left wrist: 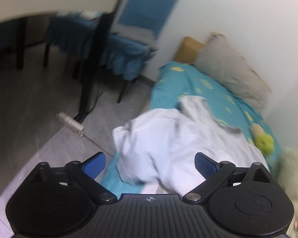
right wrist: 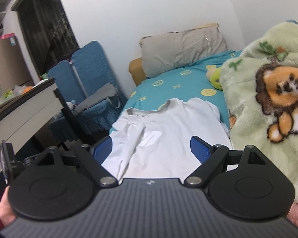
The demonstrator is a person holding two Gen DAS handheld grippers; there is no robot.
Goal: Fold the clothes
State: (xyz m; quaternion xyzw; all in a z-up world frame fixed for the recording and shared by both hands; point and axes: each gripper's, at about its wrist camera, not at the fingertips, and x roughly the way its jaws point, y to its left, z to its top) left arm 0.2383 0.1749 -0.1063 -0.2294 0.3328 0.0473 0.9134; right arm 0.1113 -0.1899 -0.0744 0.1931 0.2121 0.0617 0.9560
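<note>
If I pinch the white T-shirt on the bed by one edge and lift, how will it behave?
The thin white cotton T-shirt will likely drape limply, since one sleeve already lies folded over in creases. It probably weighs little. It may drag rather than slide on the teal patterned bedsheet.

A pale grey-white cotton T-shirt (right wrist: 168, 130) lies flat, front up, on a teal bedsheet with yellow round prints (right wrist: 168, 85); one sleeve is folded inward across the chest. The right gripper (right wrist: 151, 150) hangs above the shirt's lower part, its blue pads (right wrist: 200, 148) wide apart with nothing between them. A pale green fleece blanket with a lion print (right wrist: 267, 103) adjoins the shirt's right side. A grey pillow (right wrist: 182, 49) leans at the wall. A blue fabric chair (right wrist: 89, 75) stands left of the bed.
</note>
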